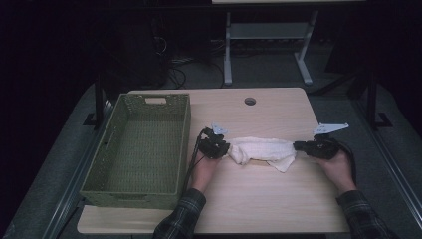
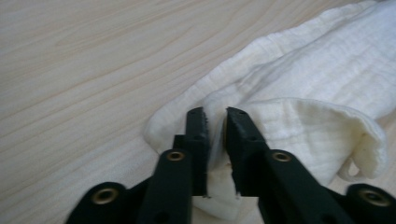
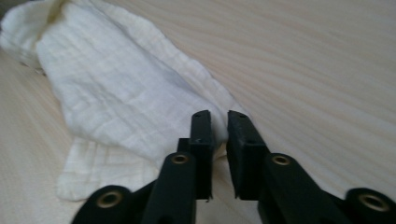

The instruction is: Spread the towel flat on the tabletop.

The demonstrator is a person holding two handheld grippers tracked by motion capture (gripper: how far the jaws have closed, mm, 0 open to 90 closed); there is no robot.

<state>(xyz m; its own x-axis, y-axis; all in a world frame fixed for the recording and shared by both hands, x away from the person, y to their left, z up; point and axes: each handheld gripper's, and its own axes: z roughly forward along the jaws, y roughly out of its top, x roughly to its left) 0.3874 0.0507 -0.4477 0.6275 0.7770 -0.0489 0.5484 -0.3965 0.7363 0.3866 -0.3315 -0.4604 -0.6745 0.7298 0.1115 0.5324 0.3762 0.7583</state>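
A crumpled white cloth (image 1: 261, 149) lies across the middle of the wooden table (image 1: 259, 199), stretched left to right. My left gripper (image 1: 225, 148) is at the cloth's left end. In the left gripper view its jaws (image 2: 215, 114) stand a little apart, with a fold of the cloth (image 2: 327, 70) lying loose in the gap. My right gripper (image 1: 297, 146) is at the cloth's right end. In the right gripper view its jaws (image 3: 218, 116) are slightly parted just above the cloth's (image 3: 107, 93) edge, and nothing is pinched.
A green woven basket (image 1: 185, 129) stands empty on the table's left side, close to my left gripper. A round cable hole (image 1: 250, 101) is near the table's far edge. Bare table top lies in front of the cloth, between the person's forearms.
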